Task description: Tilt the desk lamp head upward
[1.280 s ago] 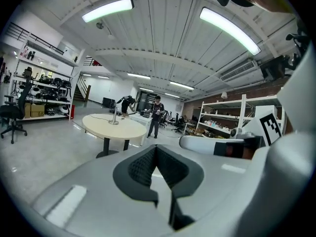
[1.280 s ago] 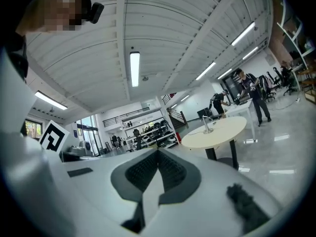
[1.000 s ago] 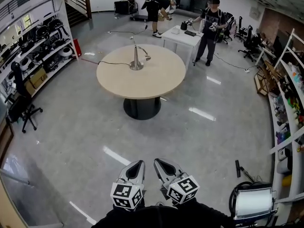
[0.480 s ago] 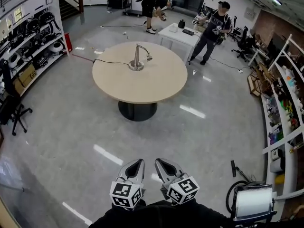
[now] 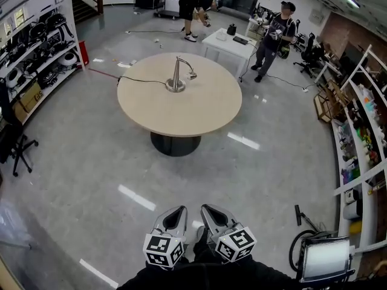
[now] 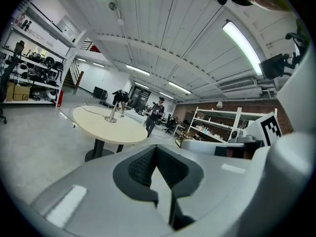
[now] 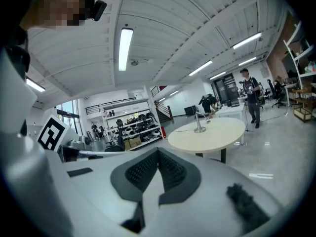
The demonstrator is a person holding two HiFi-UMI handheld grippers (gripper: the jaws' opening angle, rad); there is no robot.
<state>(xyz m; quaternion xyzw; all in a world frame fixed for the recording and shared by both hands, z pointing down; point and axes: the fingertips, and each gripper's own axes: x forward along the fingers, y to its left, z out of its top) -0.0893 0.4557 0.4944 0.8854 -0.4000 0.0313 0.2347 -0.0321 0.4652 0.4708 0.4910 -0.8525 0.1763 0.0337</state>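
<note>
A silver desk lamp (image 5: 178,75) stands on a round beige table (image 5: 181,110) well ahead of me; its head (image 5: 191,75) droops to the right and a black cord runs off to the left. The lamp is small and far in the left gripper view (image 6: 113,115) and in the right gripper view (image 7: 199,123). Both grippers hang close to my body at the bottom of the head view, far short of the table. My left gripper (image 5: 176,212) is shut with nothing in it, and so is my right gripper (image 5: 208,210). Their black pads meet in both gripper views.
Grey shiny floor lies between me and the table. Shelving racks (image 5: 33,53) line the left wall and more shelves (image 5: 363,138) the right. A white table (image 5: 233,44) with two people beside it stands behind. A black office chair (image 5: 15,141) sits at left, a monitor (image 5: 325,258) at bottom right.
The table and lamp have drawn slightly nearer and shifted in the head view as I walk toward them. Both grippers stay shut and side by side.
</note>
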